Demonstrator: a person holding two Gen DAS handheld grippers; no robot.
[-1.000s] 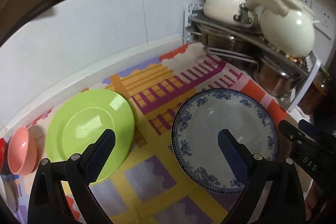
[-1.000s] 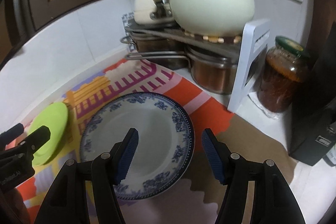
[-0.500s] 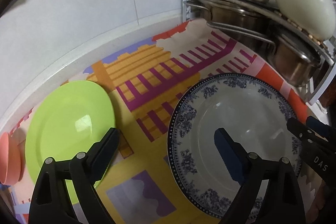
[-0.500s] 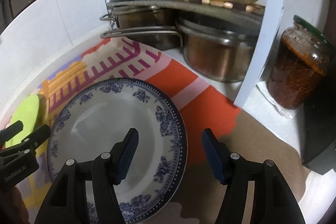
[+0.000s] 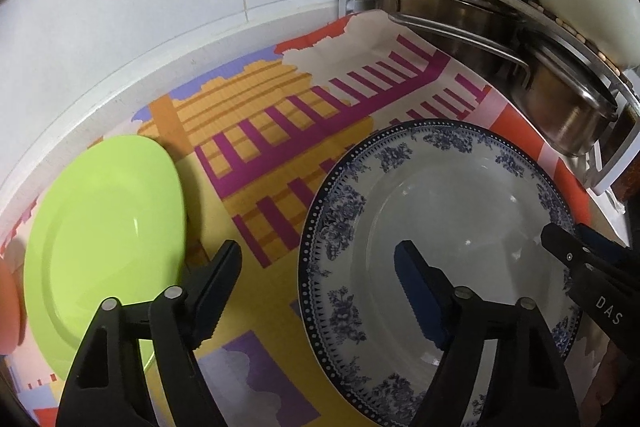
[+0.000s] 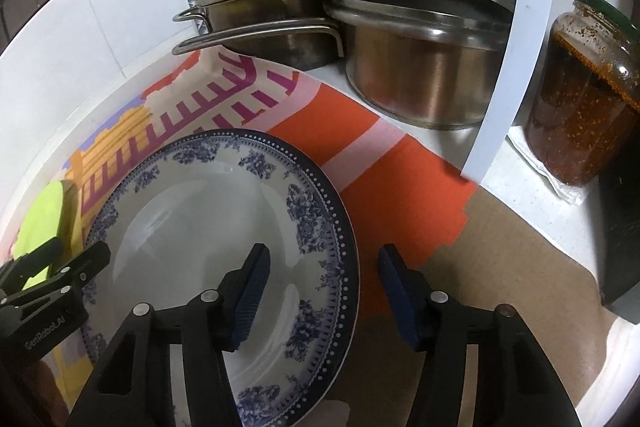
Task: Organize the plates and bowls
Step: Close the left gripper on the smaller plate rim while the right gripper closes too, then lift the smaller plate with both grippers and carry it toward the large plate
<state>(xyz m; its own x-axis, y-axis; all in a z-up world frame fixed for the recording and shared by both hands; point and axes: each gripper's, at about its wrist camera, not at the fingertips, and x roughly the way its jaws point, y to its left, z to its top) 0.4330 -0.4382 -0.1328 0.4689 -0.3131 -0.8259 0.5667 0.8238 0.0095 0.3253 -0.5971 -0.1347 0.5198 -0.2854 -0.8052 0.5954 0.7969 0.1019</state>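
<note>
Lower right of the left wrist view, the blue-patterned plate sits flat on the colourful mat. Left tool straddles its left rim, right tool its right rim, both closing, not pinching. Green plate lies beside it.

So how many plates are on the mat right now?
2: the blue-and-white plate on the right, the green plate to its left near the wall. More may lie beyond the frame edges.

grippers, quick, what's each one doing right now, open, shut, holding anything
Left gripper: open, jaws closing, astride the left rim of the blue plate, holding nothing.
Right gripper: open, jaws closing, astride its right rim, holding nothing.
</note>
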